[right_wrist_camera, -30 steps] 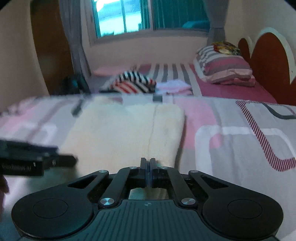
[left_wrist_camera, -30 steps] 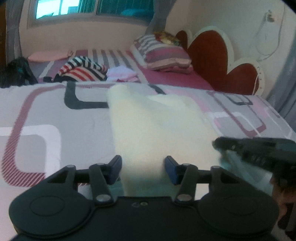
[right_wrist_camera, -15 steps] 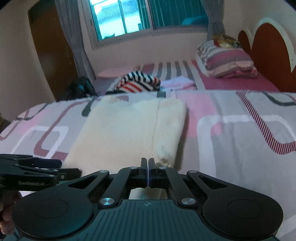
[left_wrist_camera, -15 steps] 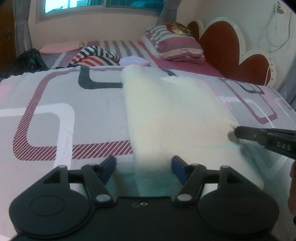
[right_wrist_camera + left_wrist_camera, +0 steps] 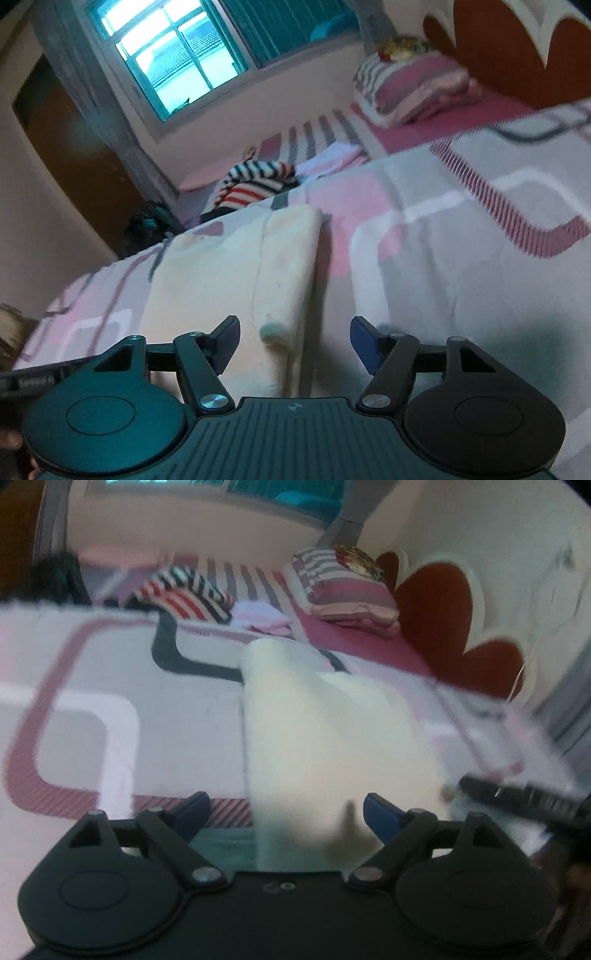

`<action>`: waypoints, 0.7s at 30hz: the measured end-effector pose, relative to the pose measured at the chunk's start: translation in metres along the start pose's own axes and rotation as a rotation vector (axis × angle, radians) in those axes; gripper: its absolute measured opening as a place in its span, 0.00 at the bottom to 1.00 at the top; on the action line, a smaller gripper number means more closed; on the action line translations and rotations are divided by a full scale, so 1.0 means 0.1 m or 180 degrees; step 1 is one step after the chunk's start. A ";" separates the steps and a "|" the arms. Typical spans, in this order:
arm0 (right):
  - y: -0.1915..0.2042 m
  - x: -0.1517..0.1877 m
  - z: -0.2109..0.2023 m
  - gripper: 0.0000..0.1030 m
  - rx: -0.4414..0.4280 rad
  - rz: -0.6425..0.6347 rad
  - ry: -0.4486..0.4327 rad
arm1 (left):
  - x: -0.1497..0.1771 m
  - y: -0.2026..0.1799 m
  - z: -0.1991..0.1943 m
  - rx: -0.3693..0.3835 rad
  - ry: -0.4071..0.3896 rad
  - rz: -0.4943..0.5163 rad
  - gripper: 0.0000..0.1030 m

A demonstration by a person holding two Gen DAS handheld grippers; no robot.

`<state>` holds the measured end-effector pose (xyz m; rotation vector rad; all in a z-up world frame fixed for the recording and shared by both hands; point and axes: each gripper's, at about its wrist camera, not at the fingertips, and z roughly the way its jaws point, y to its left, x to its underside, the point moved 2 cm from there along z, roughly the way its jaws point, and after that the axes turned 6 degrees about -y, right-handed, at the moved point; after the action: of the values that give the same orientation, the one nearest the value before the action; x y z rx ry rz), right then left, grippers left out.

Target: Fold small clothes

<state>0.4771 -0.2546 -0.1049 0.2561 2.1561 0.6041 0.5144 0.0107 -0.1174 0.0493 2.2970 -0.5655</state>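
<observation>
Your cream garment (image 5: 332,746) lies flat on the patterned bedspread (image 5: 110,686), long axis running away from you toward the striped pillow (image 5: 347,587); its near hem sits between both grippers; the left gripper (image 5: 286,812) and right gripper (image 5: 295,332) have just been opening, jaws apart, cloth between them unpinched; the right one is nearer the folded edge; a window (image 5: 177,62) is beyond the pillow.

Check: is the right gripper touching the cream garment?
Apart. The right wrist view shows the right gripper open, bare gaps between both pads and the cream garment.
</observation>
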 end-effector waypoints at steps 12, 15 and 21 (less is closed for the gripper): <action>-0.22 -0.01 0.23 0.62 -0.0304 0.0559 0.0409 | -0.03 0.32 0.36 0.0258 0.0341 -0.0512 0.77; -0.23 -0.04 0.33 0.62 -0.0344 0.0600 0.0458 | -0.05 0.31 0.42 0.0236 0.0322 -0.0517 0.80; 0.05 -0.06 0.49 0.31 -0.0239 0.0114 0.0506 | -0.07 0.11 0.47 0.0069 0.0310 -0.0297 0.56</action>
<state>0.5193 -0.2363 -0.1231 0.2122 2.2796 0.7462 0.5528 0.0023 -0.1456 -0.0206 2.3975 -0.6485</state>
